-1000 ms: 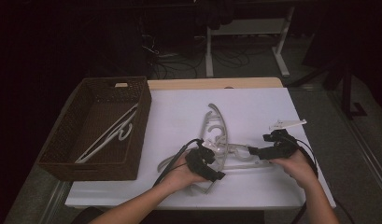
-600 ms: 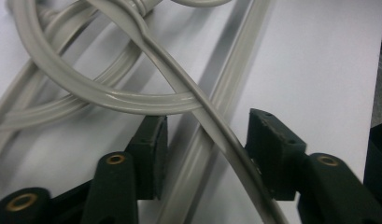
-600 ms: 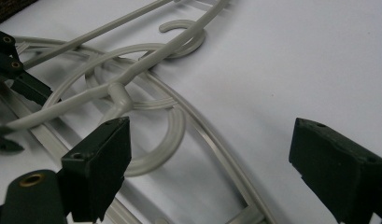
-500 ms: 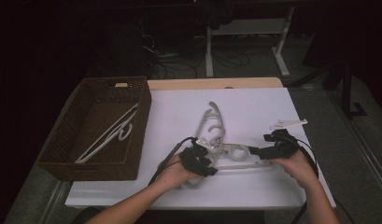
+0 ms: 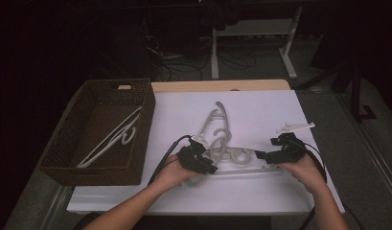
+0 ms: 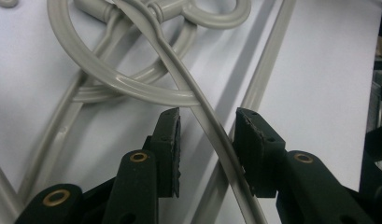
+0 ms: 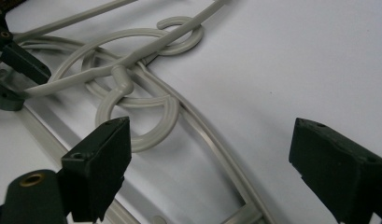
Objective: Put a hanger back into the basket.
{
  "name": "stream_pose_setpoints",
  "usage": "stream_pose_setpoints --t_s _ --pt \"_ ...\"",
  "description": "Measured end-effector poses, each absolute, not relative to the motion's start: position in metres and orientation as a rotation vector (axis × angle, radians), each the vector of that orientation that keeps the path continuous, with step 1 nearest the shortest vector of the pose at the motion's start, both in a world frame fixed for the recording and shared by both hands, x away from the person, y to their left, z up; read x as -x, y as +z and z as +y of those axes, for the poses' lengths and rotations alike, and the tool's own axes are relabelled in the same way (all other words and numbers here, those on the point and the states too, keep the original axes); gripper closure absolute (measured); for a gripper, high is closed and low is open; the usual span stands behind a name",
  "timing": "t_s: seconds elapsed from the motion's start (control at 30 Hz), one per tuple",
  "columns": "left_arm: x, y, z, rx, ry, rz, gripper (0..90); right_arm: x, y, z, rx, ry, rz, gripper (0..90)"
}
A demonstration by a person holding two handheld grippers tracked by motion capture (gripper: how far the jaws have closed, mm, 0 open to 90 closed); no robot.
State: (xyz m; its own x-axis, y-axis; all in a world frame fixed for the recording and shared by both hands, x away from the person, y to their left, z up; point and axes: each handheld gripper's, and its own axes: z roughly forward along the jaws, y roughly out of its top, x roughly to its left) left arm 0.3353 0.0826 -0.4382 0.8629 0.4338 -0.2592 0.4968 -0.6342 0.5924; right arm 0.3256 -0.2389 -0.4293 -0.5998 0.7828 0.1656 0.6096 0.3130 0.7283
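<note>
Several grey plastic hangers (image 5: 221, 143) lie tangled in the middle of the white table (image 5: 260, 105). My left gripper (image 5: 209, 166) is at the near left of the pile. In the left gripper view, one hanger's thin arm (image 6: 198, 100) runs between the jaws of the left gripper (image 6: 207, 135). These jaws have just been closing, but the left pad stands clear of the arm. My right gripper (image 5: 259, 155) faces the pile from the right. Its jaws are wide apart in the right gripper view (image 7: 212, 140), straddling a hanger's shoulder (image 7: 202, 126) that lies on the table.
A dark wicker basket (image 5: 88, 165) stands at the table's left with a pale hanger (image 5: 112, 139) inside. A small white piece (image 5: 294, 127) lies behind the right hand. A wooden strip (image 5: 217, 85) runs along the table's far edge.
The left hand has shifted a little to the left along the near side of the pile, and the hangers have shifted slightly. The right hand has stayed put.
</note>
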Motion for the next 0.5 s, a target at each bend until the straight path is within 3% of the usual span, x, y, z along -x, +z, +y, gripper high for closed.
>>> stream_pose_setpoints --t_s 0.5 --pt "-0.3414 -0.4358 0.0894 -2.363 -0.003 0.706 59.2 -0.3259 -0.4298 -0.2381 -1.27 1.152 2.366 12.6"
